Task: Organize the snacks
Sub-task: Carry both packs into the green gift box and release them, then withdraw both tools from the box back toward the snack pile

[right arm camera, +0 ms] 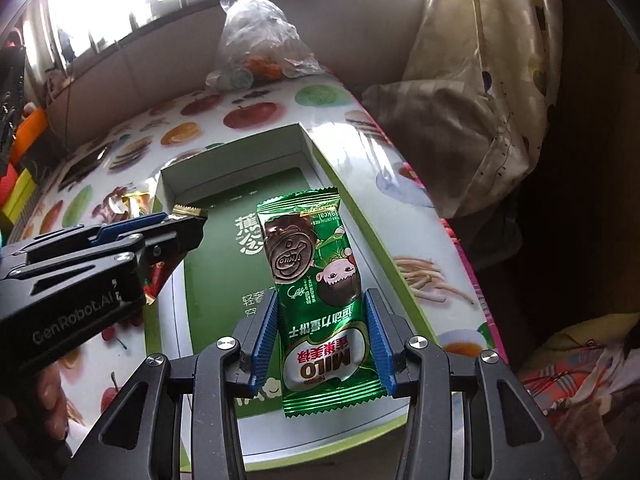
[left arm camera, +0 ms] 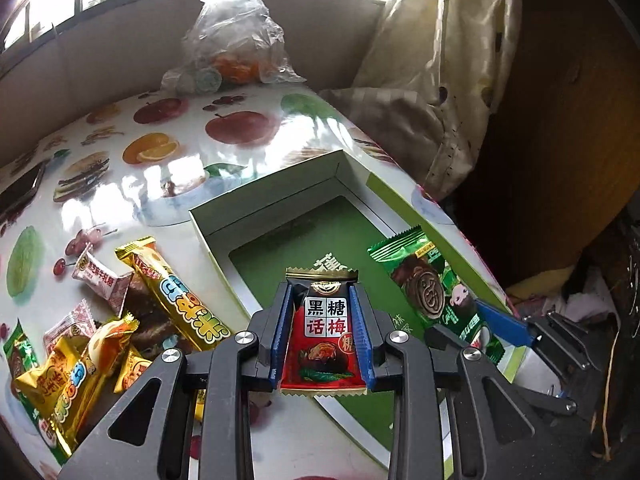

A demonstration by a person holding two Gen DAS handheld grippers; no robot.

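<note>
My left gripper (left arm camera: 323, 312) is shut on a red and black plum candy packet (left arm camera: 325, 332), held above the near end of an open green box (left arm camera: 280, 236). My right gripper (right arm camera: 321, 320) is shut on a green Milo wafer packet (right arm camera: 316, 276), held above the same box (right arm camera: 224, 248). The Milo packet also shows in the left wrist view (left arm camera: 432, 284), over the box's right side. The left gripper shows in the right wrist view (right arm camera: 176, 228) at the left. A pile of loose snacks (left arm camera: 120, 312) lies on the table left of the box.
The table has a fruit-print cloth (left arm camera: 180, 152). A clear plastic bag (left arm camera: 236, 36) with oranges stands at its far end. A phone (left arm camera: 20, 188) lies at the far left. Curtain and bedding (left arm camera: 436, 92) hang off the table's right edge.
</note>
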